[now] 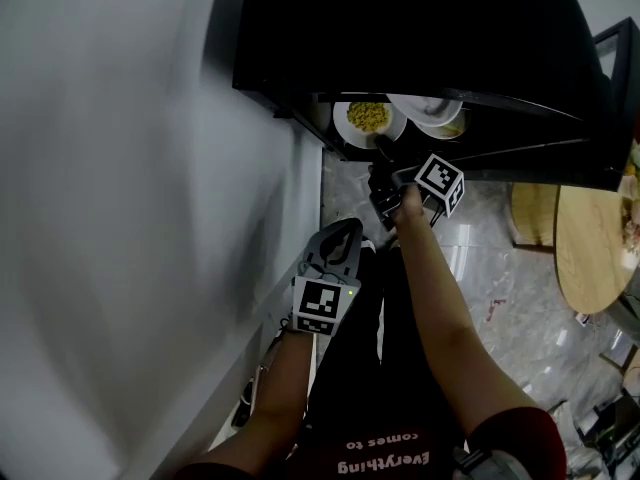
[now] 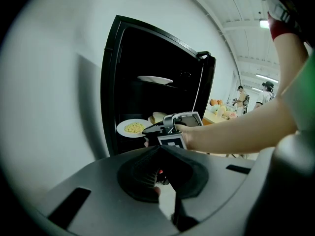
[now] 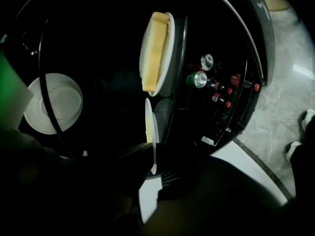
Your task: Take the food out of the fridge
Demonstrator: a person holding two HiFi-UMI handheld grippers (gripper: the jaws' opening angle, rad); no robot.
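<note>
Gripping the rim of the plate (image 1: 342, 128) with yellow food (image 1: 367, 116), the right tool (image 3: 153, 172) is narrow inside the open fridge (image 1: 400, 28). The left tool (image 2: 160, 147) hangs outside, jaws together, holding nothing.

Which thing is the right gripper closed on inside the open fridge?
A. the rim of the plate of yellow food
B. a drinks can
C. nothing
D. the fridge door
A: the right gripper pinches the rim of the plate of yellow food, which shows edge-on between its jaws in the right gripper view.
</note>
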